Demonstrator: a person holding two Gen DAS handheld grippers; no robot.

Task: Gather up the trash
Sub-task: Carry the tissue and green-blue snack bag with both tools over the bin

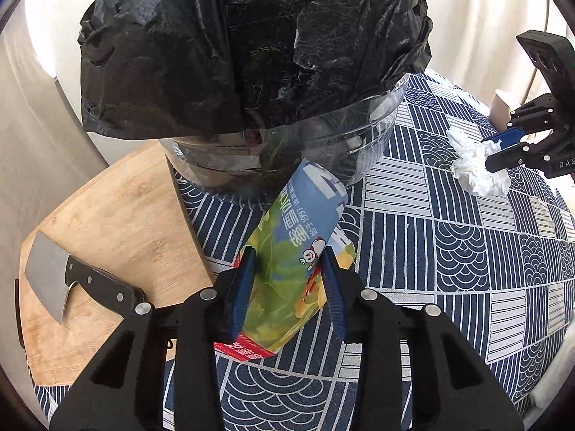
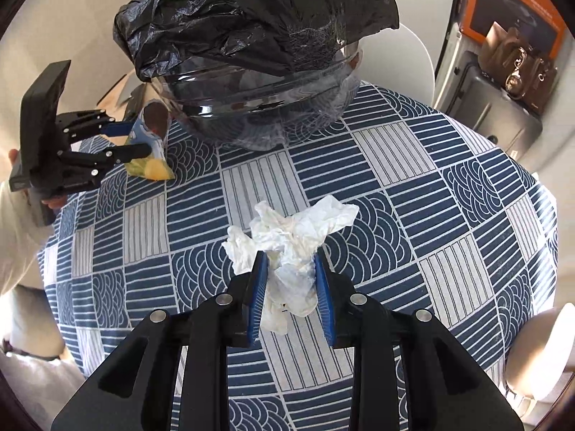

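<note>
A clear bowl (image 1: 373, 122) lined with a black trash bag (image 1: 230, 46) stands at the back of the table; it also shows in the right wrist view (image 2: 251, 10). My left gripper (image 1: 289, 258) is shut on a green and blue snack wrapper (image 1: 298, 248), whose open end points at the bowl. It shows at the left of the right wrist view (image 2: 138, 140). My right gripper (image 2: 291, 260) is shut on a crumpled white tissue (image 2: 294, 237) above the cloth. It shows at the right of the left wrist view (image 1: 503, 147) with the tissue (image 1: 474, 168).
A blue and white patterned tablecloth (image 2: 395, 186) covers the table. A wooden cutting board (image 1: 118, 215) with a cleaver (image 1: 72, 280) lies to the left of the bowl. A brown handbag (image 2: 517, 68) sits on grey equipment at the far right.
</note>
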